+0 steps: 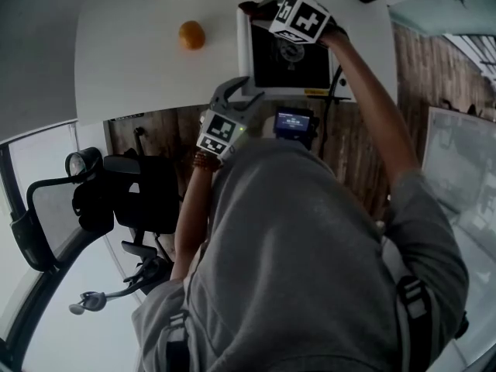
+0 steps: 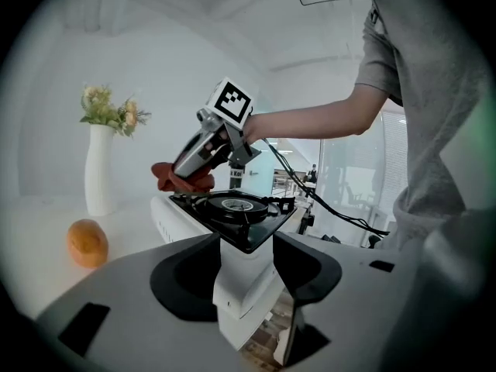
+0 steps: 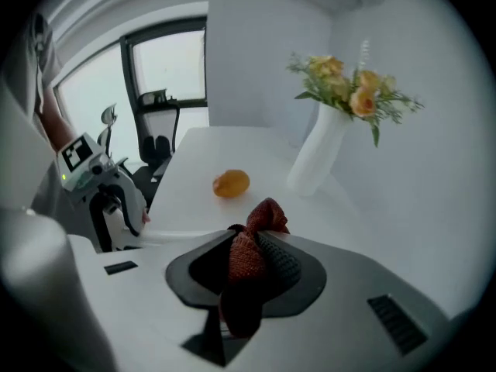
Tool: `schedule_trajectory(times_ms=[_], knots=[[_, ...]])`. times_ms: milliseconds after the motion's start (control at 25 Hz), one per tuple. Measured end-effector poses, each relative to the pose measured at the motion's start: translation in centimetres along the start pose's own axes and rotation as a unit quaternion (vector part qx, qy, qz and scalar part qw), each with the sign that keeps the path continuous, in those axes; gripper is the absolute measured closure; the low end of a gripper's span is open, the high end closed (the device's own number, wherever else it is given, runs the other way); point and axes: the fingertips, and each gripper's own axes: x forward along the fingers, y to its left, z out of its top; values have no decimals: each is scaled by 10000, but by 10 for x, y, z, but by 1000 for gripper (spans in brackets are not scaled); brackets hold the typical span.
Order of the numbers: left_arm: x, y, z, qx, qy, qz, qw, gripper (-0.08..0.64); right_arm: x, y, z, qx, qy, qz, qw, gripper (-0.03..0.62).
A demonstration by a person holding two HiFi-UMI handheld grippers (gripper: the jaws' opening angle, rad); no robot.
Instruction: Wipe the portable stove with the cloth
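Observation:
The portable stove [image 1: 288, 62] is white with a black top and a round burner [image 2: 232, 204], and it stands at the table's near edge. Its near corner sits between the jaws of my left gripper [image 2: 244, 266], which are closed against its white side. Over the stove's far left corner, my right gripper [image 1: 260, 10] is shut on a bunched red cloth [image 3: 248, 258]. From the left gripper view, the cloth [image 2: 183, 180] rests at the stove's far edge under the right gripper [image 2: 192, 160].
An orange [image 1: 191, 35] lies on the white table [image 1: 139, 68] left of the stove. A white vase with flowers [image 2: 99, 169] stands behind it. Below the table's edge are a small screen device [image 1: 293, 122] and a black chair [image 1: 136, 196].

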Motion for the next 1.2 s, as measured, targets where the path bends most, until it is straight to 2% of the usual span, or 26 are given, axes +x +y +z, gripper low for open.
schedule_trajectory(times_ms=[120, 200, 280, 400, 560, 680, 880, 960, 1040, 1080, 1120, 1200], knots=[[1, -2, 0, 11, 15, 47, 10000, 330, 16, 16, -5, -842, 565, -279, 9945, 502], [1, -3, -2, 79, 87, 83, 9999, 330, 27, 26, -10, -1591, 950, -448, 9817, 502], [1, -2, -3, 145, 117, 135, 9997, 330, 36, 35, -16, -2085, 1299, -523, 9679, 503], [1, 0, -4, 158, 18, 221, 9996, 328, 40, 44, -21, -2172, 1579, -384, 9625, 506], [1, 2, -3, 101, -81, 319, 9994, 328, 38, 55, -24, -2402, 1688, -214, 9557, 511], [3, 2, -3, 108, -50, 339, 9994, 328, 33, 65, -27, -2633, 1596, -183, 9512, 512], [9, 1, 1, 93, -77, 339, 9994, 328, 26, 71, -34, -2834, 1196, -306, 9510, 512], [9, 2, 0, 97, -72, 362, 9993, 328, 25, 66, -32, -2644, 844, -559, 9591, 512], [7, 2, -1, 103, -27, 387, 9992, 328, 15, 52, -17, -1824, 67, -928, 9788, 511], [7, 2, -1, 104, -18, 386, 9992, 328, 4, 42, -9, -1294, -368, -1144, 9843, 509], [8, 1, -1, 104, -21, 378, 9992, 328, -10, 28, -4, -834, -742, -1374, 9842, 509], [9, 1, 0, 108, -22, 369, 9993, 328, -39, 4, 6, -315, -1313, -1784, 9747, 509]])
